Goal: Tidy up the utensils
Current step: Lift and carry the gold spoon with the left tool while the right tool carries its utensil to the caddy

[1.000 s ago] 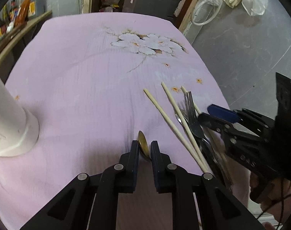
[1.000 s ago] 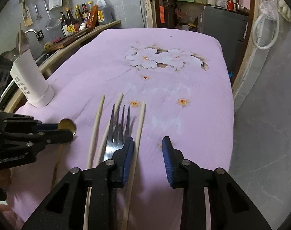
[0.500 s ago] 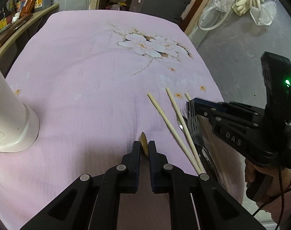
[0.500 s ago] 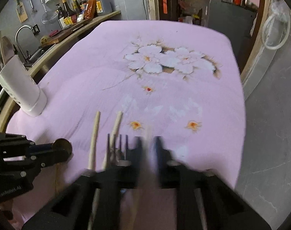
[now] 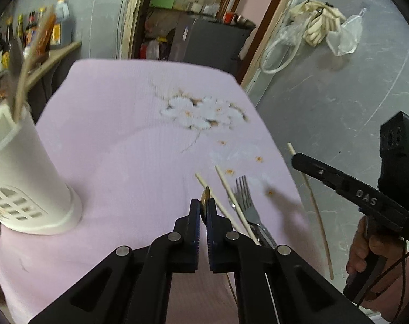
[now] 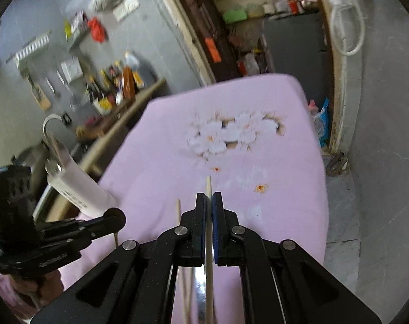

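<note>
Right now my left tongs (image 5: 203, 210) are clamped on a brass-coloured spoon (image 5: 205, 197), its bowl standing edge-on just past the blue pads, lifted above the pink flowered tablecloth (image 5: 129, 140). My right tongs (image 6: 209, 202) are pressed together on a single pale chopstick (image 6: 208, 186), whose tip pokes out beyond the pads; from the left view that same chopstick (image 5: 309, 189) hangs off the table's right edge, over the grey floor.

On the cloth near me lie two more chopsticks (image 5: 226, 186) side by side, and just to their right a steel fork (image 5: 245, 197), tines pointing far. They touch or overlap at the near end; I cannot tell exactly how.

At the near left of the table stands the white utensil holder (image 5: 21, 183), upright, with a lattice window low on its wall. Out of its top rise a few long handles (image 5: 23, 78), leaning left and blurred, so I cannot tell what they are. From the right view the holder (image 6: 77, 186) shows beyond my left tongs, with something metal sticking out of it.
</note>
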Demonstrator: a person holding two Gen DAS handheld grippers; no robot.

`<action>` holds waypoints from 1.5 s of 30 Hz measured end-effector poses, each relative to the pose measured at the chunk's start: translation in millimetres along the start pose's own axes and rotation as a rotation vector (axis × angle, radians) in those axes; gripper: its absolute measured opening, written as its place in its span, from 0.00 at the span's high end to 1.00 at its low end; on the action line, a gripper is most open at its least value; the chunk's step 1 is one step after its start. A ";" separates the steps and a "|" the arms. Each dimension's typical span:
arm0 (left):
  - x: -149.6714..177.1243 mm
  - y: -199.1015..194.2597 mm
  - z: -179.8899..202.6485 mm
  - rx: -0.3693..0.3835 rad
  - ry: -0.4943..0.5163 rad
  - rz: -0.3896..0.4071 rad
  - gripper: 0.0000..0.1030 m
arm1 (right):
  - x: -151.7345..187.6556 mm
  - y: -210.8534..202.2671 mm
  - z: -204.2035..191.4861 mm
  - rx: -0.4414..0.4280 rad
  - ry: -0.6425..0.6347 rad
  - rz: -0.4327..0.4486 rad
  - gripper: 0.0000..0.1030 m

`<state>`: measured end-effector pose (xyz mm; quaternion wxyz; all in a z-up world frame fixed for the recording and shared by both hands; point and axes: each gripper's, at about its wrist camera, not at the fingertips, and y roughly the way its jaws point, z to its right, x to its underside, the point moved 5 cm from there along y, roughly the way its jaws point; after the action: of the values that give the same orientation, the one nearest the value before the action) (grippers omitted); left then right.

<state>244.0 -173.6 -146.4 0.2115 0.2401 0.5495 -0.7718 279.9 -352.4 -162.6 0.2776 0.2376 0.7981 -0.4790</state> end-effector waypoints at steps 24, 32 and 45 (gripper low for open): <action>-81.0 -148.6 -84.4 0.020 0.025 0.286 0.96 | -58.0 -24.4 -162.1 -0.197 0.073 0.341 0.96; -111.4 -193.4 -147.7 -0.053 -0.004 0.373 0.96 | -103.2 1.9 -235.0 -0.294 0.042 0.471 0.96; -141.1 -197.9 -220.0 -0.200 0.002 0.465 0.96 | -111.4 66.7 -269.4 -0.240 0.152 0.581 0.96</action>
<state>269.9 104.8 24.7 0.4053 0.3388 0.5535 -0.6439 346.5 -94.9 -25.8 0.3682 0.4562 0.7662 -0.2630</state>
